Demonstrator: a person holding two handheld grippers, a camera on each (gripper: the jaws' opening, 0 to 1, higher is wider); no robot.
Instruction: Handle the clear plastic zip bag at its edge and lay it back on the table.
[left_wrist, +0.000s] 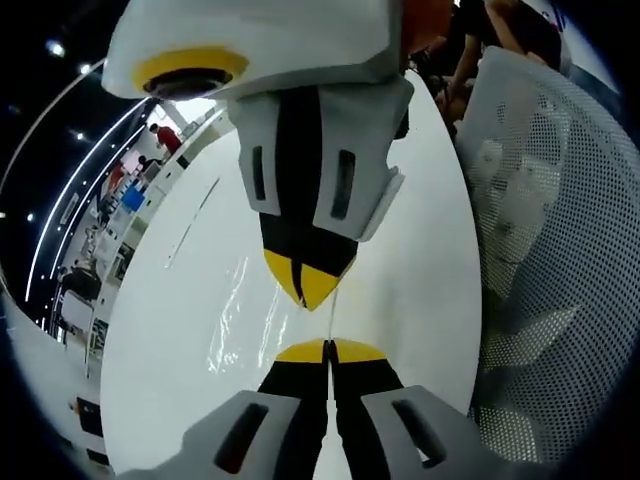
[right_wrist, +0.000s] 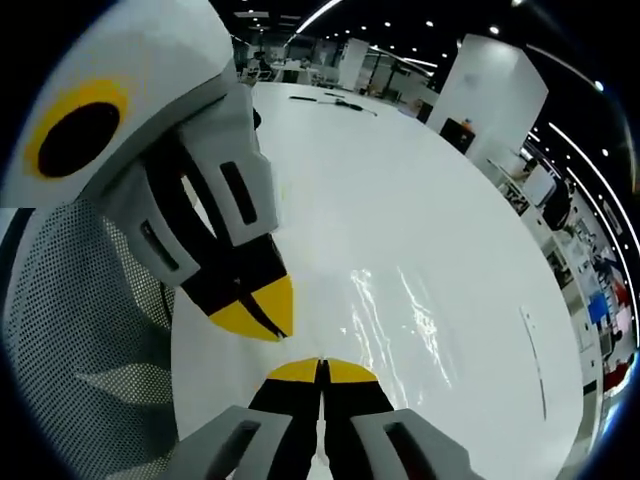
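Both grippers meet nose to nose over the clear plastic zip bag, which lies on the white table.

Left gripper view: the left gripper rises from the near edge with its yellow-tipped jaws pressed together, no gap showing between them. A thin strip of film seems to run from those tips up to the right gripper, which comes in from the far side, tips also closed. So both look clamped on the bag's edge, though the film is so clear that the grip itself is hard to confirm. The rest of the bag spreads to the left as faint glints and creases on the table. A white mesh chair stands on the right.

Right gripper view: the right gripper shows the same closed jaws at the near edge, and the left gripper enters from the left, closed too. Here the bag spreads to the right, seen only by its shine. The mesh chair sits at left.

To do this well, I judge the two should lower the pinched edge together, keep it taut, let it touch the table, then release evenly so the film does not fold under.

The bag's outline, its zip strip and its far corners are nearly impossible to trace against the white top. People at the far end are cut off by the frame.
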